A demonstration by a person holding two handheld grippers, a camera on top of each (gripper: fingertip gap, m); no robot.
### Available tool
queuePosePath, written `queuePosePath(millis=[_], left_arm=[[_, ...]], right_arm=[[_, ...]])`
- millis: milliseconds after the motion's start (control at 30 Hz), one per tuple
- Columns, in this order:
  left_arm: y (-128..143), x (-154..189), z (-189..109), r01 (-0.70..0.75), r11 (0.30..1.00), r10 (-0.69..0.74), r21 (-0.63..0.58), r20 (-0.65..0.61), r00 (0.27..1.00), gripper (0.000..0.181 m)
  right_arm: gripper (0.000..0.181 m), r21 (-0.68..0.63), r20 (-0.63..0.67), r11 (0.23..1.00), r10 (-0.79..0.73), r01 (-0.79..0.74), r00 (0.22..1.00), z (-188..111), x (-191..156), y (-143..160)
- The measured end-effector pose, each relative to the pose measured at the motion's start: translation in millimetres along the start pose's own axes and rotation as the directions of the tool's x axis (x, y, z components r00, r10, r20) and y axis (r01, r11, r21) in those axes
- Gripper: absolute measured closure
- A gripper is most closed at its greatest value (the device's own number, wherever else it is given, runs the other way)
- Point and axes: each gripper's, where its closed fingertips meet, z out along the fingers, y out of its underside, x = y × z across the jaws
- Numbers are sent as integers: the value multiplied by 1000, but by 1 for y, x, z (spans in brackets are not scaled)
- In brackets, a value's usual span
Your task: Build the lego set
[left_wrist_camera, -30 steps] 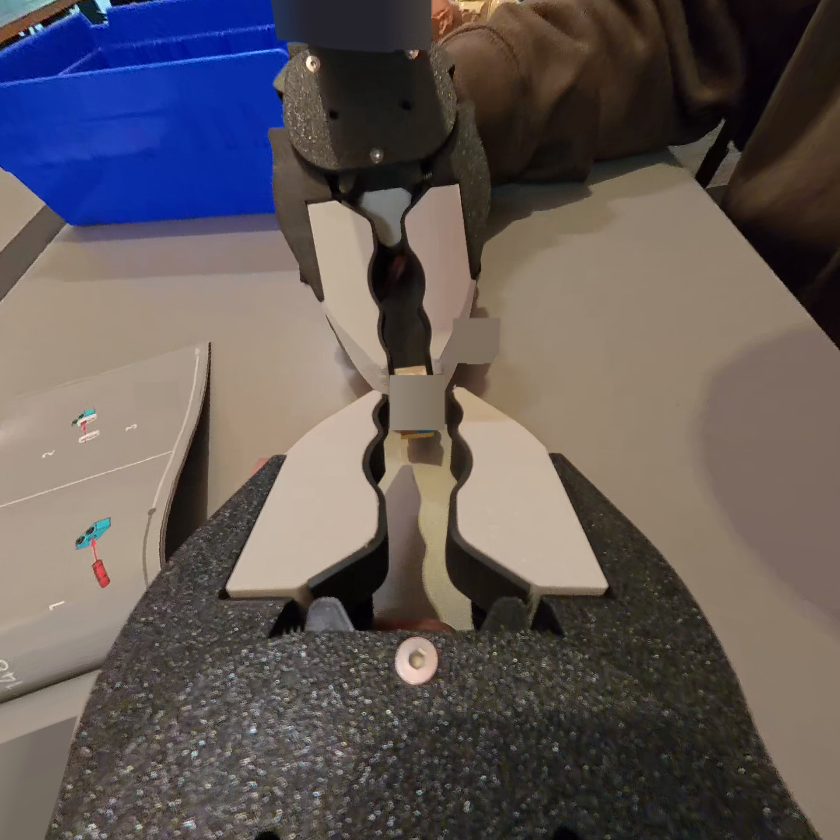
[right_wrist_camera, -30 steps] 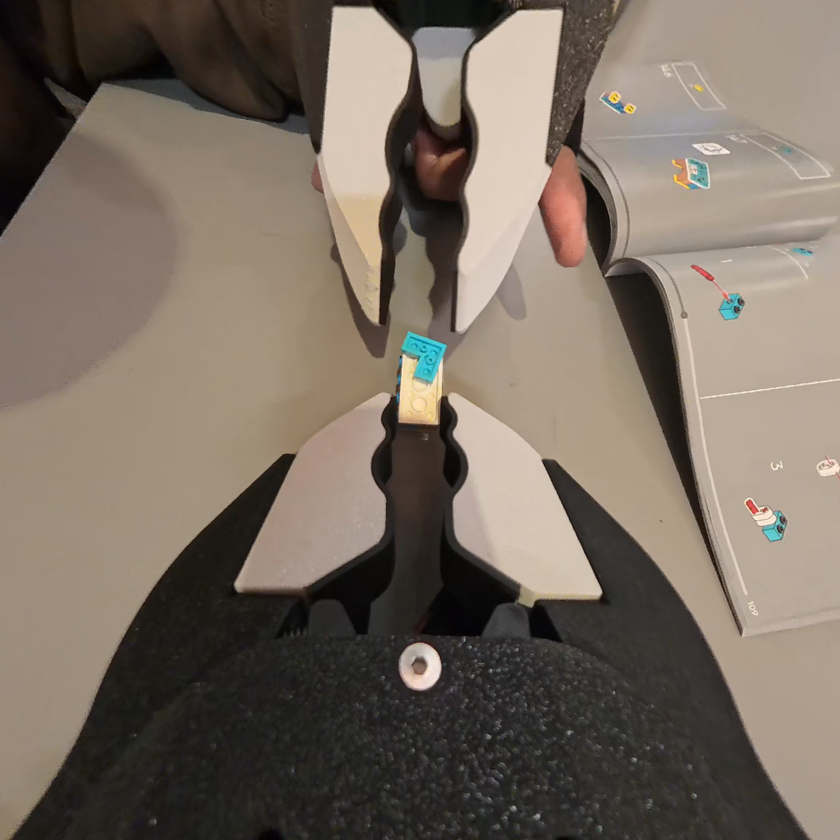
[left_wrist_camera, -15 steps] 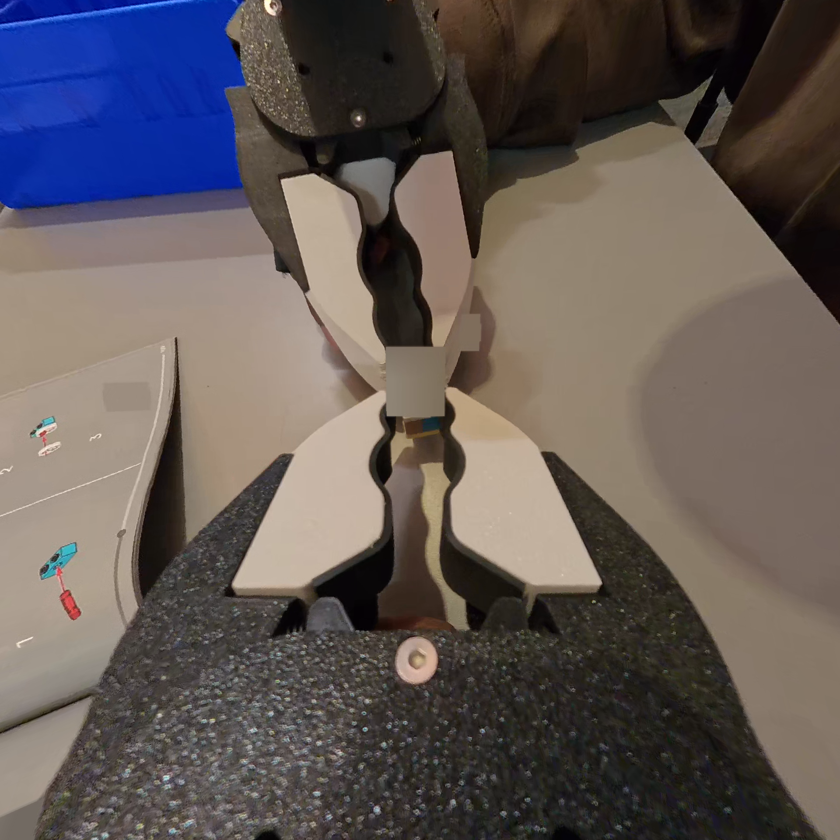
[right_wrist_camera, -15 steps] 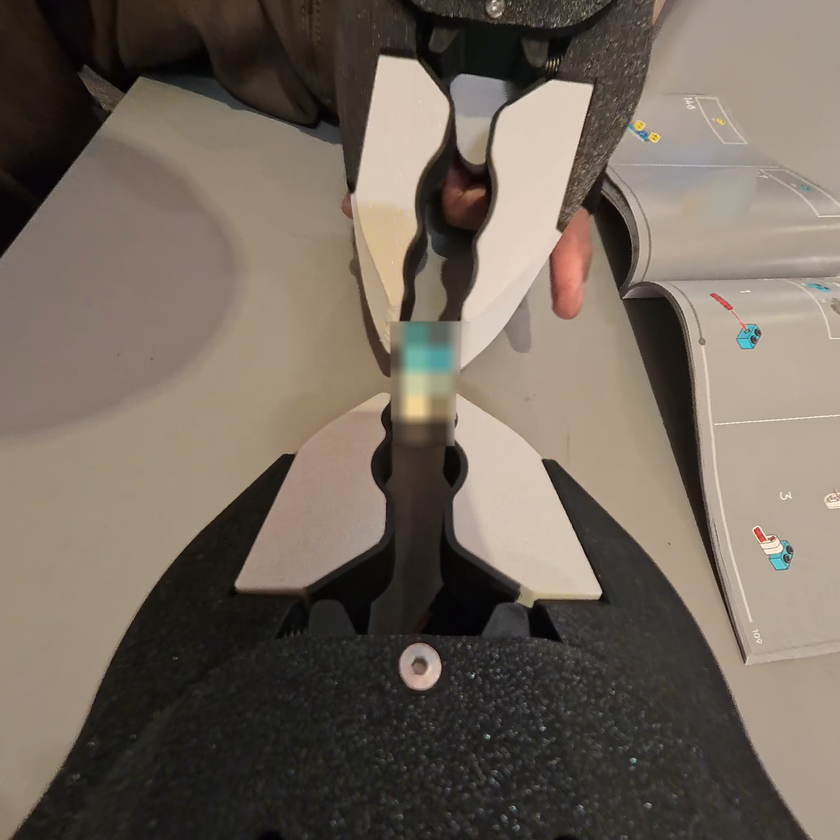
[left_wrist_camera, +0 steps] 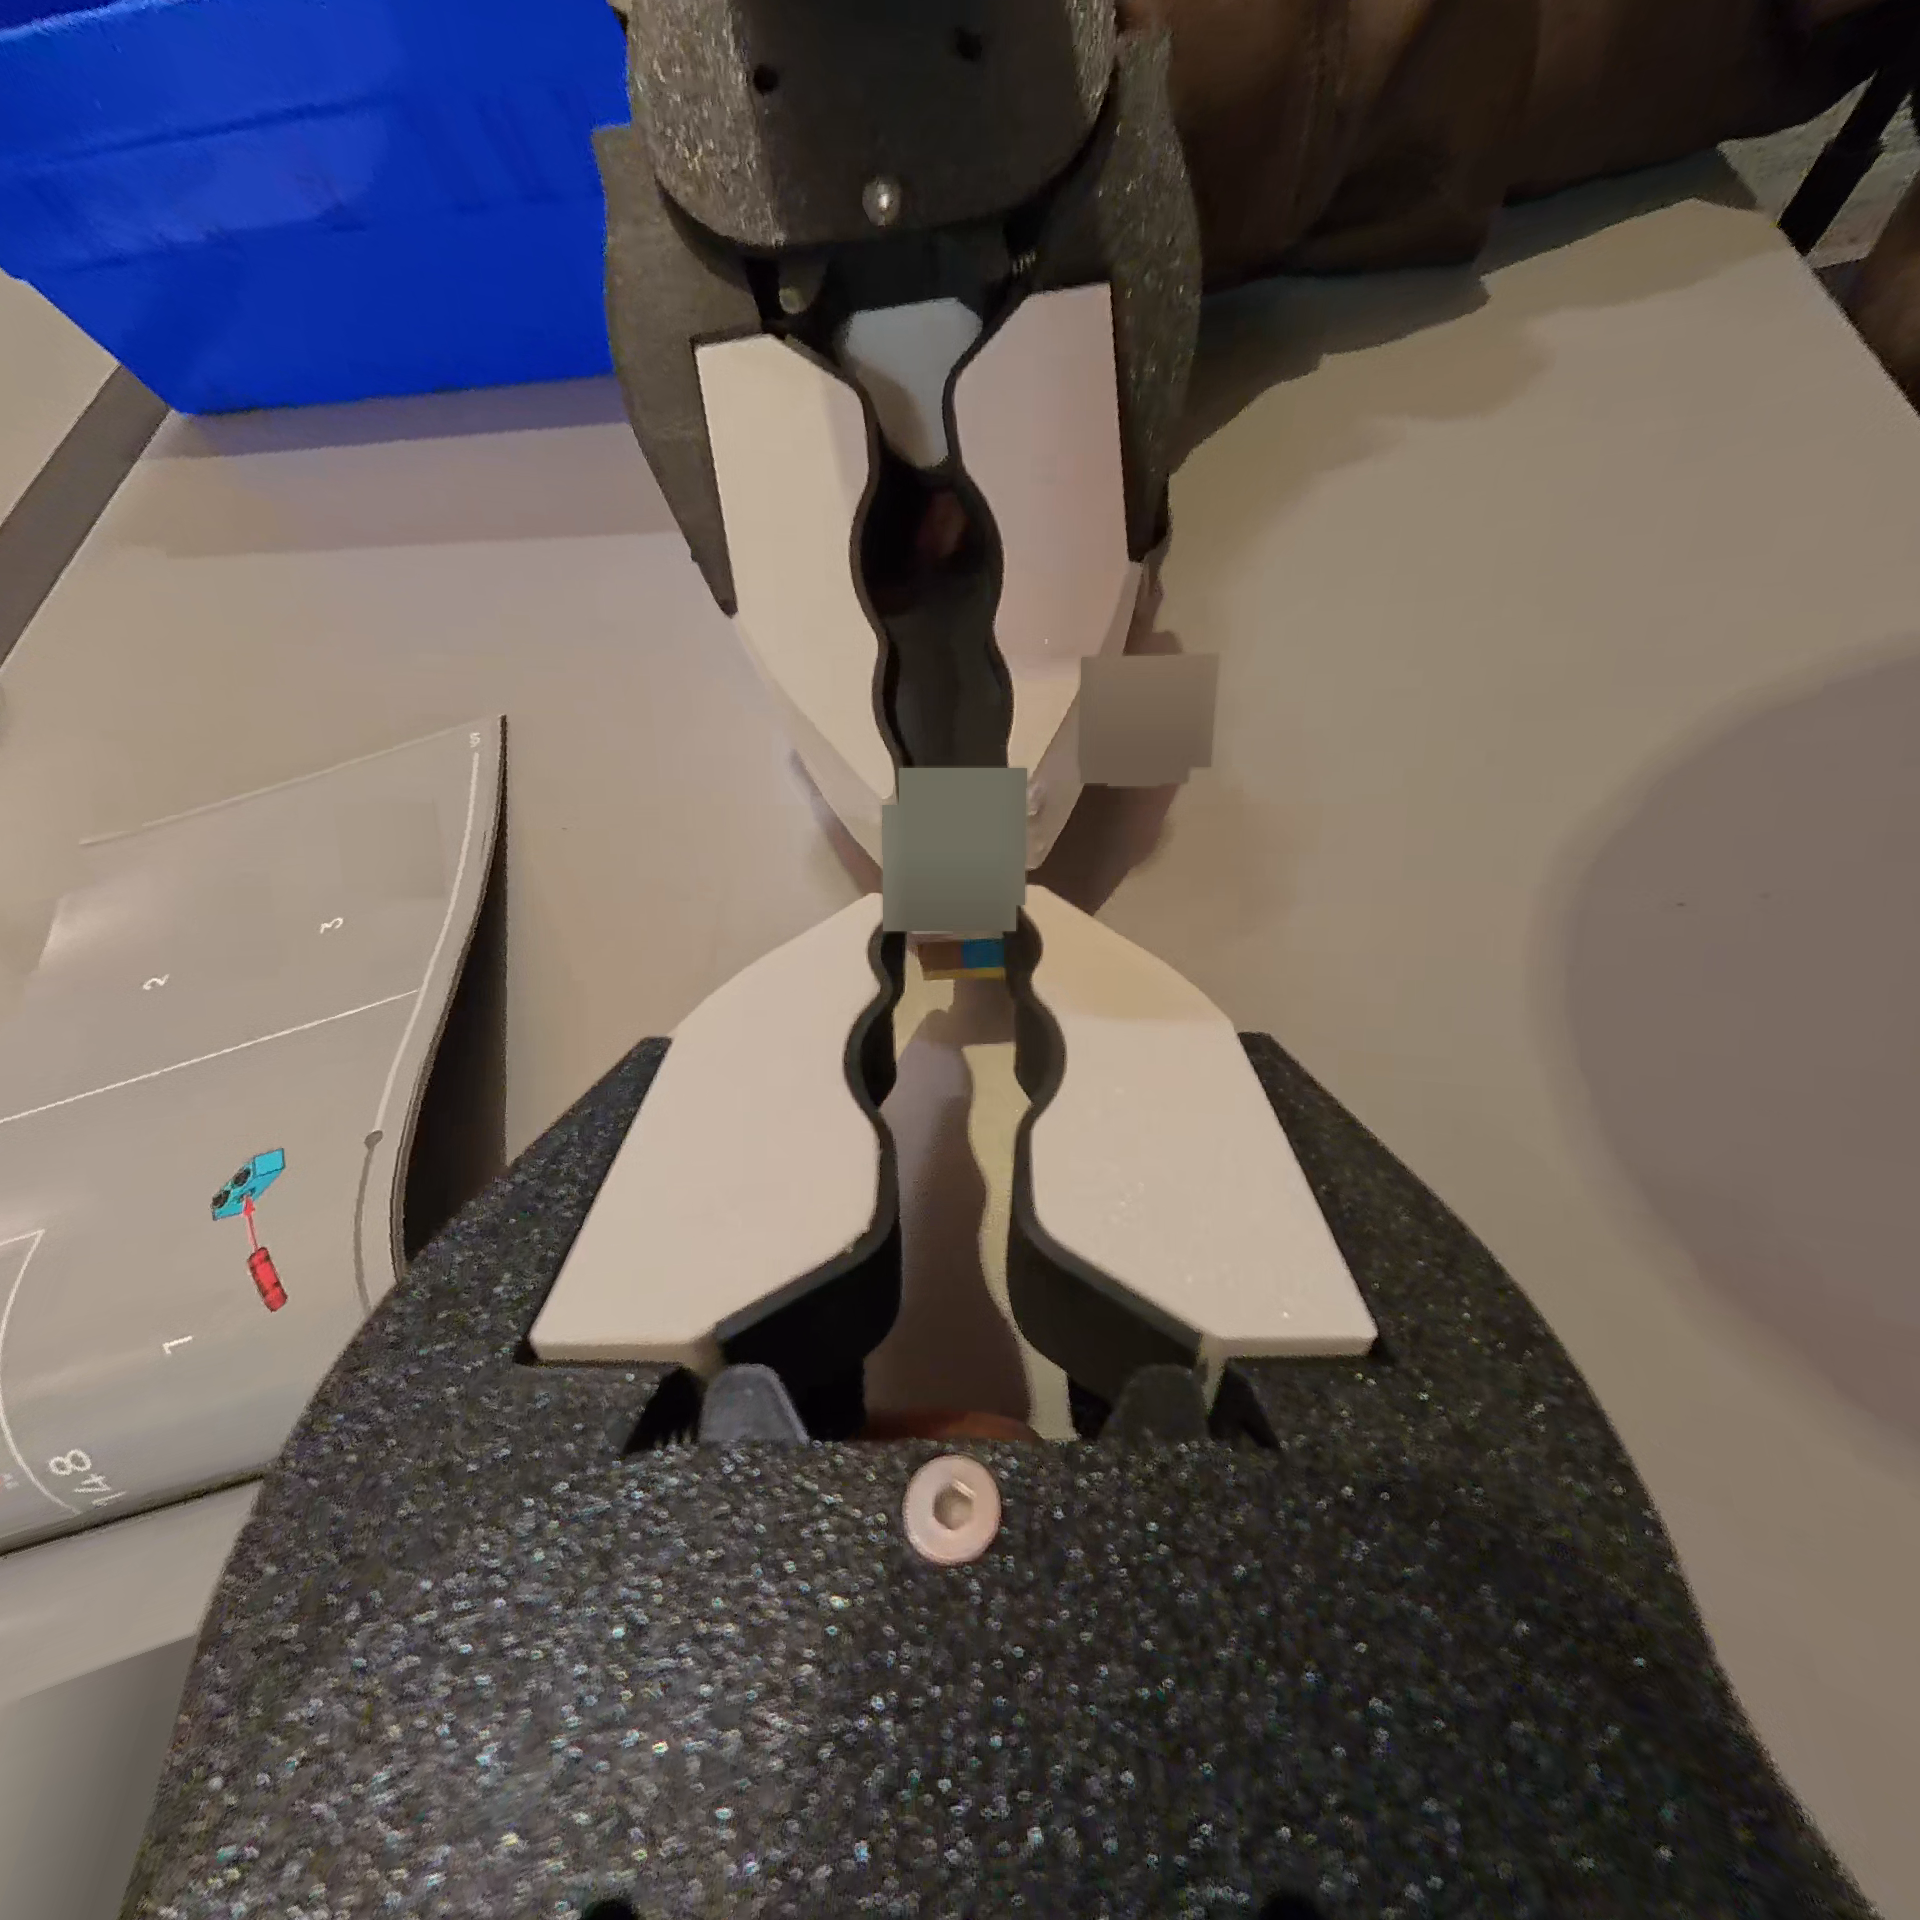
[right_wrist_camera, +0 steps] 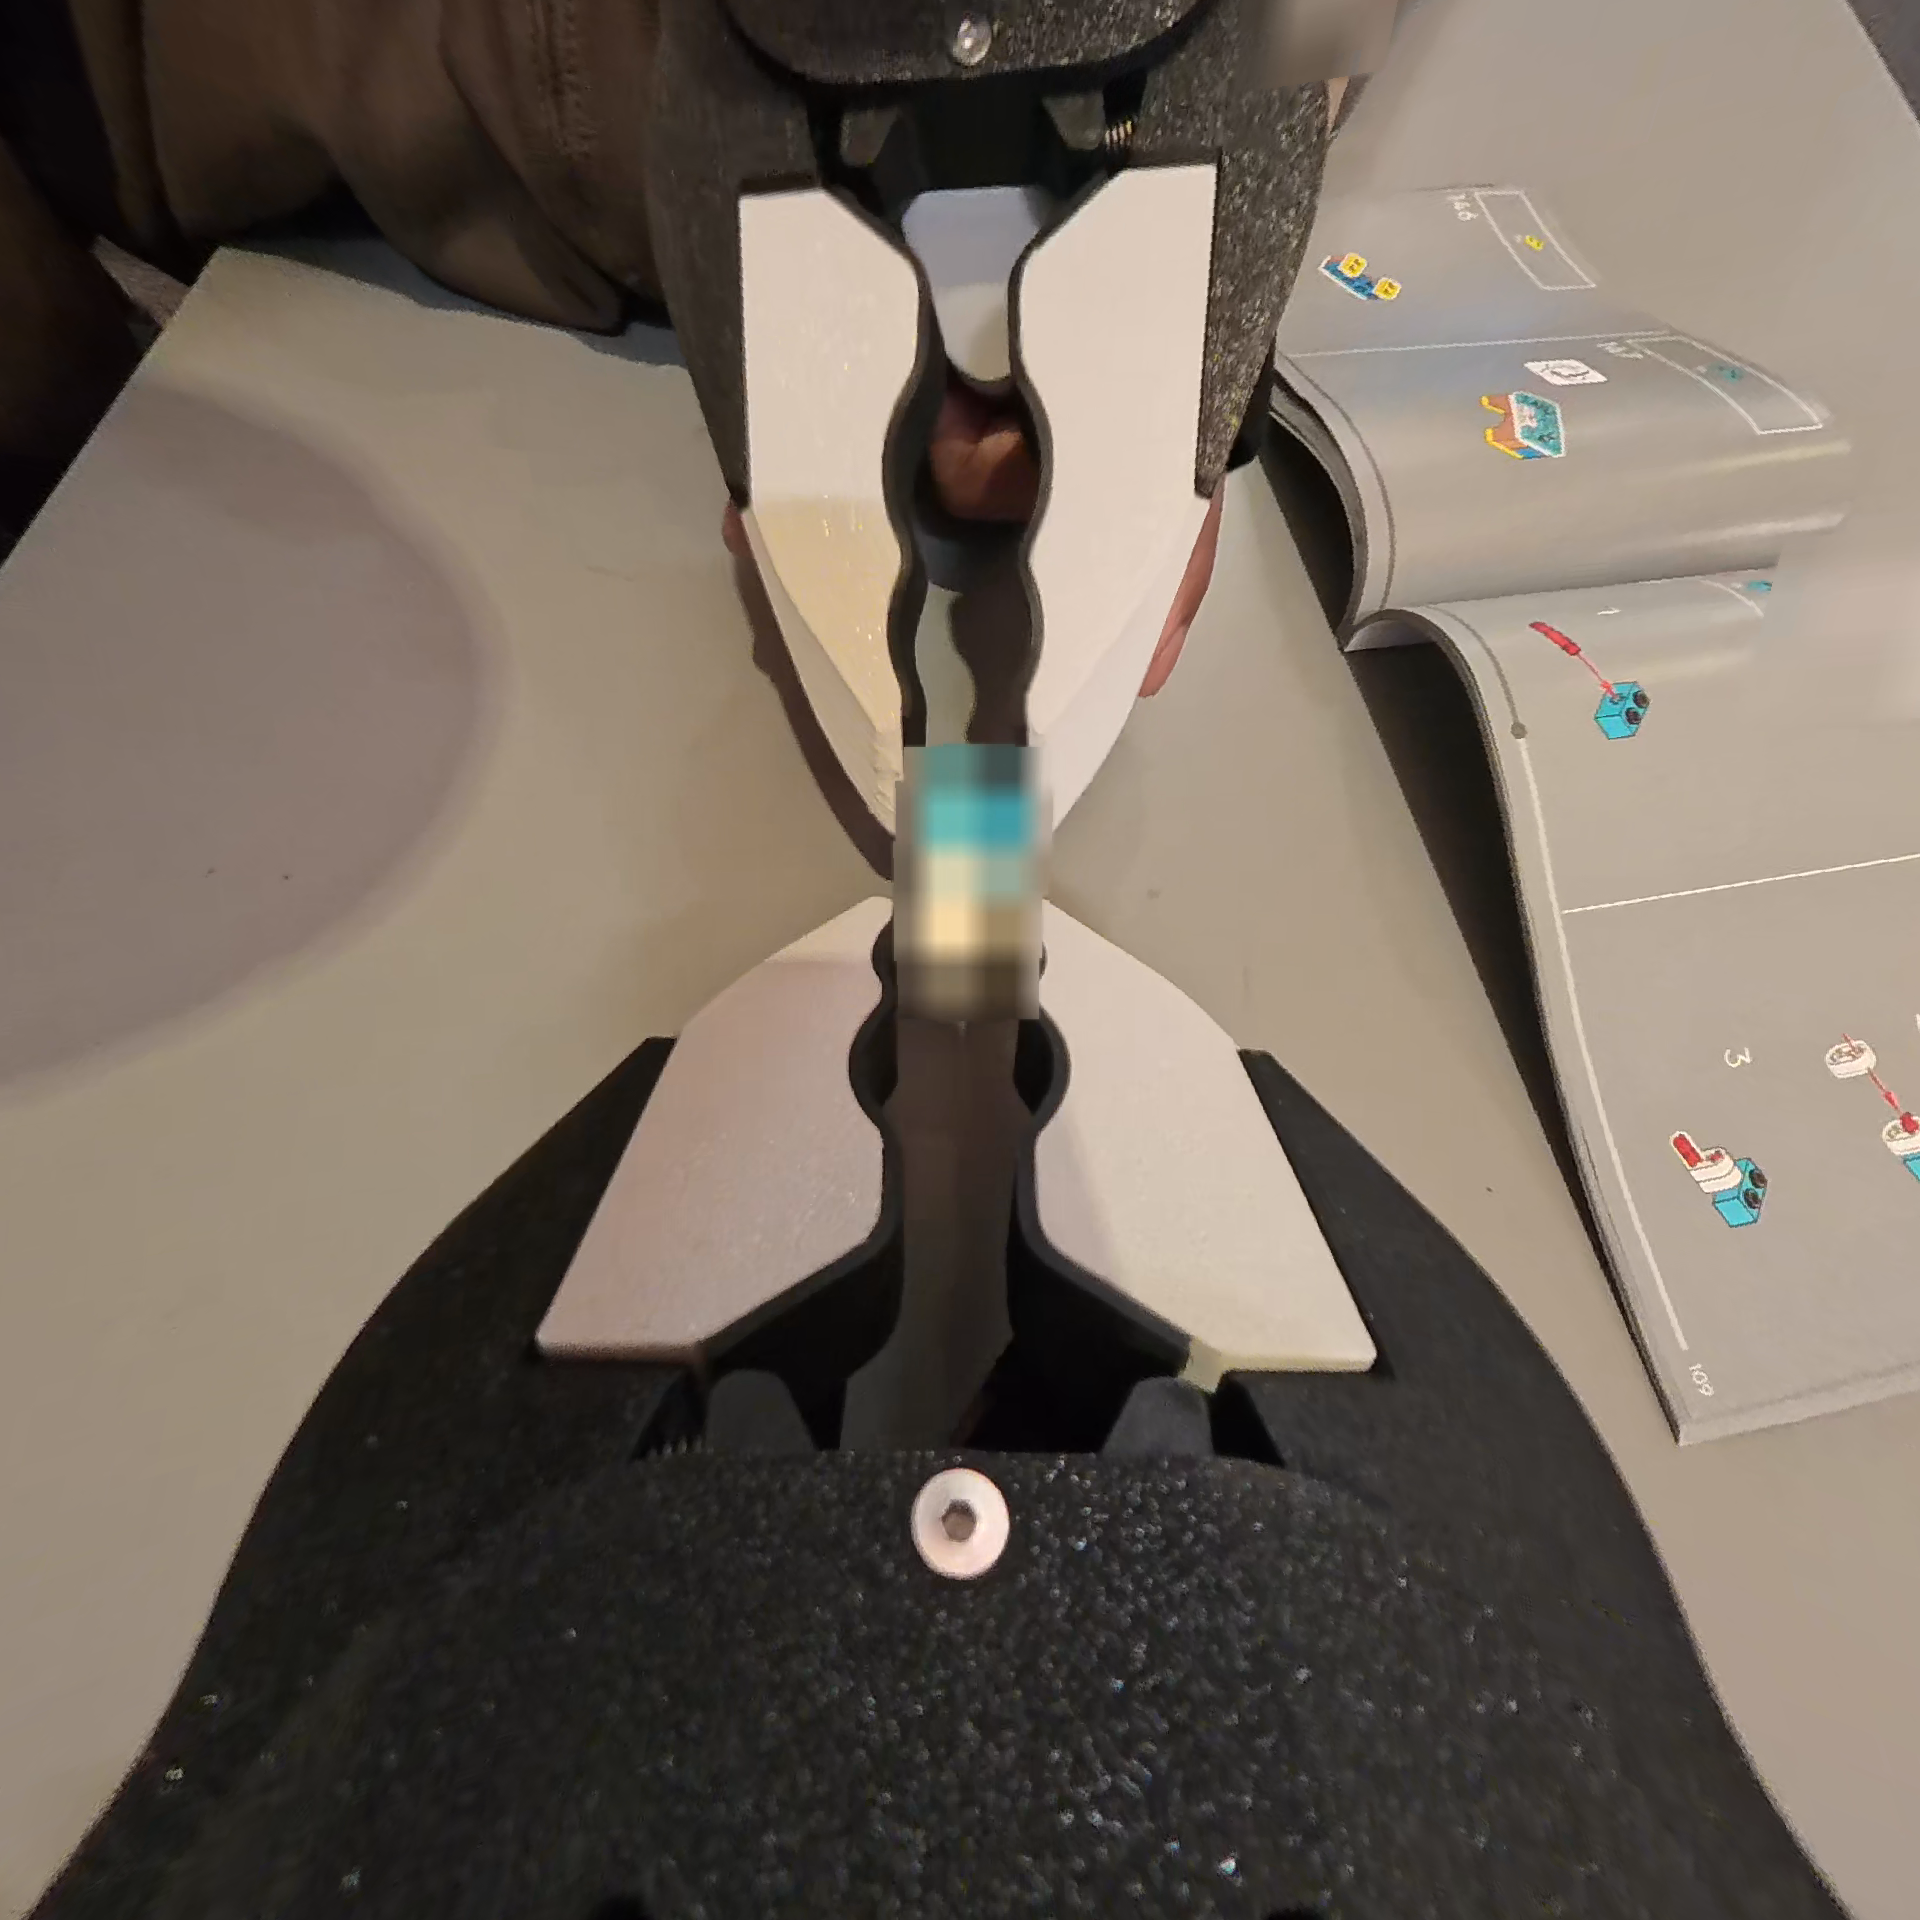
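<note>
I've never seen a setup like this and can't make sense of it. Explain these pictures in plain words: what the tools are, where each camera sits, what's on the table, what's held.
A person holds a two-fingered tool in each hand, each with a camera looking along its fingers. One picture is from the left hand-held gripper, the other from the right hand-held gripper; each also shows the other tool opposite, tips almost meeting. Between the tips is a small lego piece; a blurred patch hides most of it, so the grip is unclear. On the grey table lie an open instruction booklet and a blue bin.
</note>
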Motion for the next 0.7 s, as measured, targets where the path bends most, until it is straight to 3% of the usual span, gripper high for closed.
queuePosePath(millis=[433, 700], left_arm=[[-4, -2, -1, -13, 1000, 12, 21, 26, 1000, 156], [-5, 0, -1, -22, 999, 22, 28, 13, 1000, 164]], right_arm=[[163, -3, -4, 1000, 3, -3, 1000, 0, 1, 0], [164, -5, -7, 1000, 0, 0, 1000, 1, 1, 0]])
